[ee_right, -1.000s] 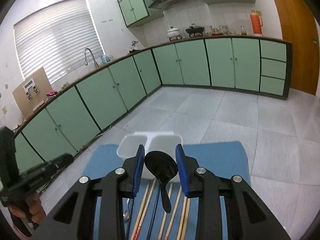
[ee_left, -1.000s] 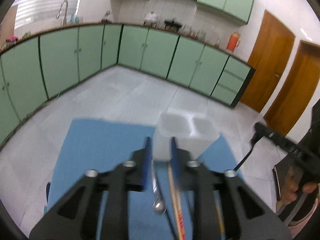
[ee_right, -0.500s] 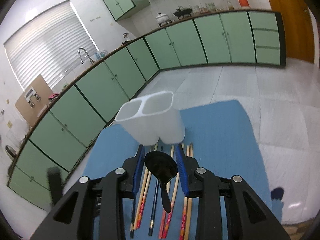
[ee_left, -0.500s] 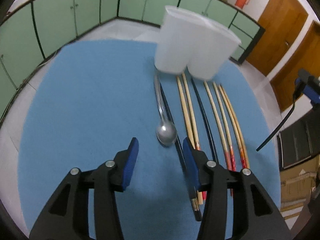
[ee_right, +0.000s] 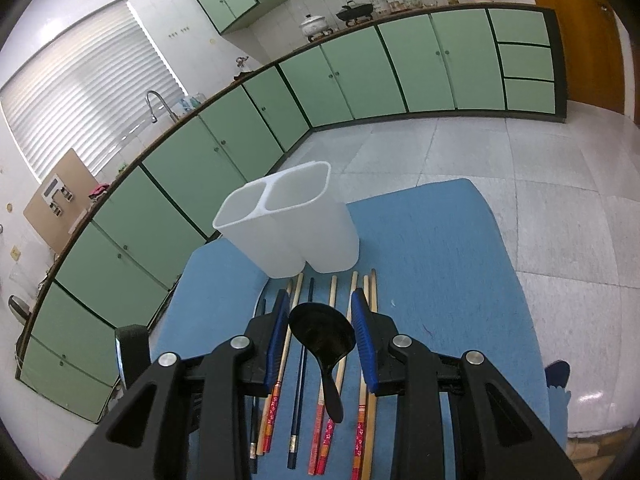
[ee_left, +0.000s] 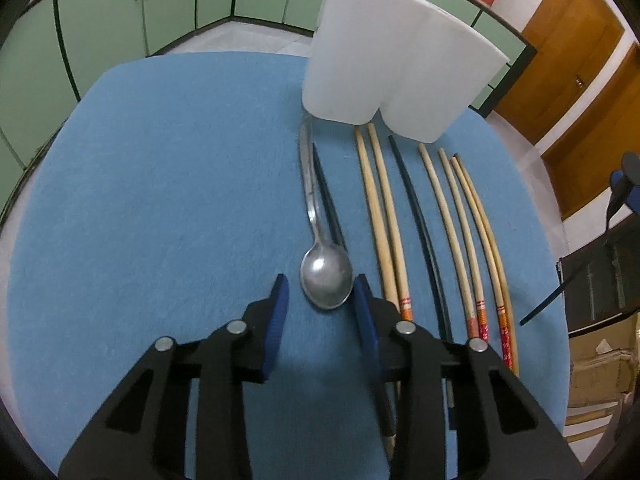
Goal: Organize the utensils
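We find the left gripper (ee_left: 320,300) closing astride the metal spoon (ee_left: 327,280) bowl, mid-bench before the white holder (ee_left: 396,68), pads not yet touching. The right gripper (ee_right: 322,336) pinches a black spoon (ee_right: 324,344), carried ready for the holder.

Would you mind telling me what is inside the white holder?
Both compartments of the white holder look empty near the top in the right wrist view; their walls hide the bottoms. Spoons and chopsticks remain outside.
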Demonstrator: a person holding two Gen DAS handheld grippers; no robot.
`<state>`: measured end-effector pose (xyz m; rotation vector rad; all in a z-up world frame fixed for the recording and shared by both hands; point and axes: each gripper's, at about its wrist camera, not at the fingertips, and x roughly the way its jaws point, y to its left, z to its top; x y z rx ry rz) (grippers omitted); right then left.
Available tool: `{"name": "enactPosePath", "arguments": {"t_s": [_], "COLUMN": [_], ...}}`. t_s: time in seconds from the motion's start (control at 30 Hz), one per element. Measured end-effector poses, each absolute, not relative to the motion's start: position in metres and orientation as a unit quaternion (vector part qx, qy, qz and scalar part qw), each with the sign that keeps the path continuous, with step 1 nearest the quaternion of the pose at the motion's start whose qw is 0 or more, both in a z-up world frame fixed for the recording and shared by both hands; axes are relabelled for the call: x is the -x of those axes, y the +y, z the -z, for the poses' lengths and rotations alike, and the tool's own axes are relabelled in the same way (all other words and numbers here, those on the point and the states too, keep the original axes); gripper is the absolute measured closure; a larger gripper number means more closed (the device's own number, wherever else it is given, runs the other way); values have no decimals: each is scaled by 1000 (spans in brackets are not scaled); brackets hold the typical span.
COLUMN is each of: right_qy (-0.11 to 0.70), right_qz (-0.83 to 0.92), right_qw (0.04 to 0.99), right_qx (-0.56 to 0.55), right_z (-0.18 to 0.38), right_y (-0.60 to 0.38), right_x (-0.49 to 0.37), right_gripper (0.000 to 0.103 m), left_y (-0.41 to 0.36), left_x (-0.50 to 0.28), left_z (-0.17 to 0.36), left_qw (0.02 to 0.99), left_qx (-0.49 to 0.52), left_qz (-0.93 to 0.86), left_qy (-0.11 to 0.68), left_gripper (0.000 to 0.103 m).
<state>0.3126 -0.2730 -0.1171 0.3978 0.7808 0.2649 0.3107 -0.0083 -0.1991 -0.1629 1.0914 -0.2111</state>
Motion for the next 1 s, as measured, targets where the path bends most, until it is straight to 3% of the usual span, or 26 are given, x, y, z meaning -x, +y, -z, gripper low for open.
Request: {"name": "enactPosePath", "arguments": {"t_s": [0.23, 0.3, 0.37, 1.0], "right_qy": [378, 377, 377, 378], "right_qz": [-126, -125, -124, -131], "right_qw": [897, 898, 898, 897], "right_qx": [-189, -190, -190, -190], "right_z": [119, 119, 119, 117], "right_y": [-273, -274, -275, -265], "right_x": [-313, -312, -311, -306], "right_gripper": [72, 72, 72, 72], "left_y": [-10, -11, -10, 26], "left_x": [-317, -315, -310, -266], "left_z": [201, 199, 192, 185], "left_qw": [846, 848, 854, 850], "left_qx": [81, 81, 76, 116], "left_qz": [102, 105, 106, 125], "left_qy": [518, 513, 503, 498], "left_gripper": [78, 97, 101, 102]}}
